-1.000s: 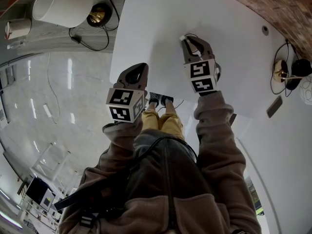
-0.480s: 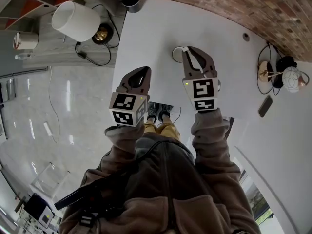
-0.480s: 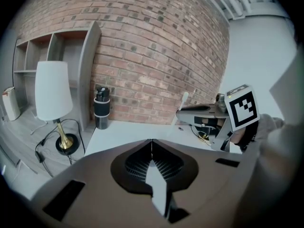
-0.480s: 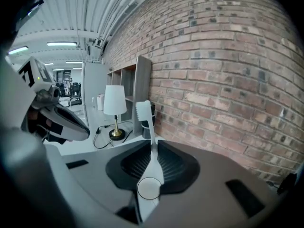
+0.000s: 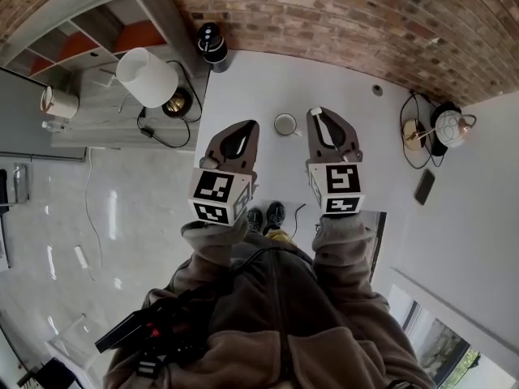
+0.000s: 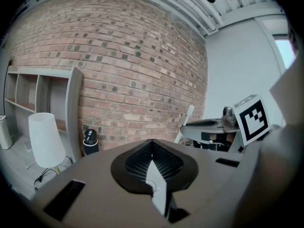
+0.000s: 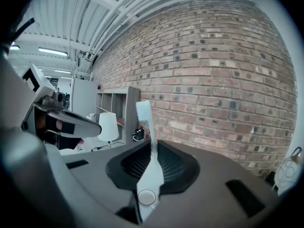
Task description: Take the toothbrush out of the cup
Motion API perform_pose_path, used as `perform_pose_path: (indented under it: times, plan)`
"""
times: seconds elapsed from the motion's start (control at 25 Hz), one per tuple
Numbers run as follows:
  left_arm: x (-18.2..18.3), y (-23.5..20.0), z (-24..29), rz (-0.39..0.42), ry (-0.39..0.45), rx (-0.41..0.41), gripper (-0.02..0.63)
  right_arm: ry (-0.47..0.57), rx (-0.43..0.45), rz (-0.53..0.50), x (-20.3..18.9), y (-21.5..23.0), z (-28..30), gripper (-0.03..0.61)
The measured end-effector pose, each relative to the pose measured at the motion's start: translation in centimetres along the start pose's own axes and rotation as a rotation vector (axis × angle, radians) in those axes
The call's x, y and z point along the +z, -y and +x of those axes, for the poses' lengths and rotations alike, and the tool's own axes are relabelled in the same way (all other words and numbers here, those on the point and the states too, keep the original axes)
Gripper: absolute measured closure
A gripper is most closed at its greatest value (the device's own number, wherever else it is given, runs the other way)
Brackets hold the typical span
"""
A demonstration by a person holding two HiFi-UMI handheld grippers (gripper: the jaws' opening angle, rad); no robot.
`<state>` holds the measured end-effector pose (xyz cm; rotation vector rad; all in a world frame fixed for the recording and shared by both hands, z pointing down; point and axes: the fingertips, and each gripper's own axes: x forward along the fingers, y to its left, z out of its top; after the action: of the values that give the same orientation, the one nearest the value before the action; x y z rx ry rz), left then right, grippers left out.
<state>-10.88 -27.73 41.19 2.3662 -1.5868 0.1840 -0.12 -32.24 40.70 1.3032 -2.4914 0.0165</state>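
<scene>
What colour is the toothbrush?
The toothbrush is white, handle and head alike. It shows best in the right gripper view.

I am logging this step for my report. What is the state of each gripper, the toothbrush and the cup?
left gripper: shut, empty.
right gripper: shut on the toothbrush.
toothbrush: clamped by its handle, clear of the cup.
cup: upright on the table, nothing sticking out.

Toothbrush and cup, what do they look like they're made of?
The toothbrush looks like white, smooth moulded plastic, with handle and head in one piece. The cup seems to be white glazed ceramic, going by its thick pale rim, though it is too small to be sure.
</scene>
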Motion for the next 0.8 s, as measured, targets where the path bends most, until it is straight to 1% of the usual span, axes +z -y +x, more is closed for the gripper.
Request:
perform_pose_path:
  times: [0.2, 0.56, 0.68, 0.8]
  plan:
    - [2.8, 1.3, -1.4, 0.036, 0.053, -0.016, 0.609, 0.025, -0.034, 0.018, 1.7, 0.4, -2.7, 0.531]
    - [10.1, 4.0, -2.5, 0.120, 0.198, -0.048, 0.609, 0.182, -0.097, -0.018, 8.9, 2.1, -6.2, 0.531]
    - [12.5, 4.7, -2.5, 0.146, 0.259, -0.048, 0.609, 0.226, -0.119, -0.027, 10.7, 3.2, -7.0, 0.531]
    - [14.2, 5.5, -2.2, 0.171, 0.300, -0.058, 0.609, 0.267, -0.138, -0.040, 12.0, 4.2, -7.7, 0.531]
